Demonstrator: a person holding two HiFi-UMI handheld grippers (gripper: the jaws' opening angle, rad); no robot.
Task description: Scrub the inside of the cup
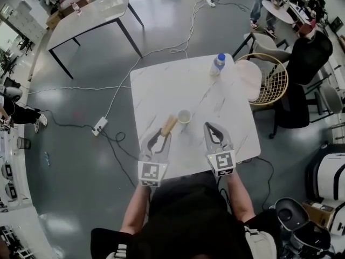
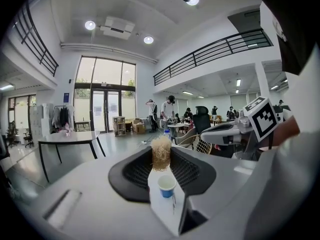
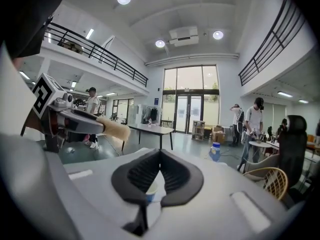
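Note:
A small pale cup (image 1: 184,116) stands upright on the white marble table (image 1: 161,85), just ahead of both grippers. My left gripper (image 1: 161,134) is shut on a brush (image 1: 169,125) with a wooden handle; the brush points toward the cup and ends just short of its left rim. Looking along the left gripper's own jaws, the bristle head (image 2: 161,149) sticks up between them and the cup (image 2: 166,185) shows below it. My right gripper (image 1: 209,126) rests to the right of the cup, its jaws closed tip to tip (image 3: 160,156) with nothing held. The cup (image 3: 149,189) shows below those tips.
A water bottle (image 1: 217,63) with a blue cap stands at the table's far right. A wicker chair (image 1: 268,77) and a dark office chair (image 1: 304,63) sit beside the table's right side. Cables and a power strip (image 1: 99,126) lie on the floor to the left.

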